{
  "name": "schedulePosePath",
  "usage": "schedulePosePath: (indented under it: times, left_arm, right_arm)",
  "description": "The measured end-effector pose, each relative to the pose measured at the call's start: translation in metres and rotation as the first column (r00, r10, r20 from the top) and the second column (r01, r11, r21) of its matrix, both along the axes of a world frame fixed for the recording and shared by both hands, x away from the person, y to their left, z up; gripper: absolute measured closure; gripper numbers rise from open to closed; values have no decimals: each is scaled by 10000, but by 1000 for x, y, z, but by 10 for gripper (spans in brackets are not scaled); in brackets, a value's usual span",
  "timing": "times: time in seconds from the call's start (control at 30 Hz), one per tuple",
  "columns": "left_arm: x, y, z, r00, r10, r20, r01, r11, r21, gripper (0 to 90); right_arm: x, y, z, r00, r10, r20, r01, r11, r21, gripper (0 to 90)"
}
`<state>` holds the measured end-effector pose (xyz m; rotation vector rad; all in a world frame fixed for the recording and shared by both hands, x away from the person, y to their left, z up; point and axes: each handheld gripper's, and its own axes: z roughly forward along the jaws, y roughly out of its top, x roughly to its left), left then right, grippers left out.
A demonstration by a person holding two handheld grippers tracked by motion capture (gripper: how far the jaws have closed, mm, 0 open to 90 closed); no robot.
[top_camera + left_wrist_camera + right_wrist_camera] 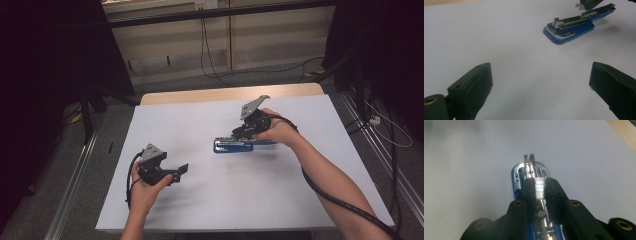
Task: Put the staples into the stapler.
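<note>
A blue stapler [232,146] lies flat near the middle of the white table, its top swung open so the metal staple channel [571,21] shows. My right gripper [539,182] sits directly above it, shut on a short silvery strip of staples [539,188] held over the chrome channel [517,178]. In the high view the right gripper [240,132] points down and left at the stapler. My left gripper [180,173] rests low on the table's left side. Its jaws stand wide apart with nothing between them, and the left gripper [541,72] faces the stapler from a distance.
The white table surface [200,210] has a wooden strip [200,95] along its far edge. Cables trail from both grippers, one along the person's right forearm [330,185]. Metal rails [75,175] run on the floor to either side.
</note>
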<state>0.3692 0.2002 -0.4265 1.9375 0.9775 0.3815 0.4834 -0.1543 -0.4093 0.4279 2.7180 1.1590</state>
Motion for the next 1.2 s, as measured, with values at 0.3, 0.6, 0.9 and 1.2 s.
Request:
schedulePosePath:
  times: [0.3,0.6,0.9,1.2]
  left_arm:
    - [0,0,0,10000,18,-11,-18,10000,17,51]
    - [1,1,-1,10000,25,-28,-25,10000,81,51]
    - [1,1,-2,10000,62,-51,-61,10000,45,51]
    - [1,2,-2,10000,59,-74,-59,10000,19,51]
  right_arm:
    - [3,3,-4,9999,105,-48,-105,9999,68,790]
    - [5,5,-7,9998,96,-171,-95,9999,77,790]
    - [8,8,-11,9995,220,-216,-217,9997,110,790]
    - [10,13,-13,9992,298,-259,-296,9995,88,790]
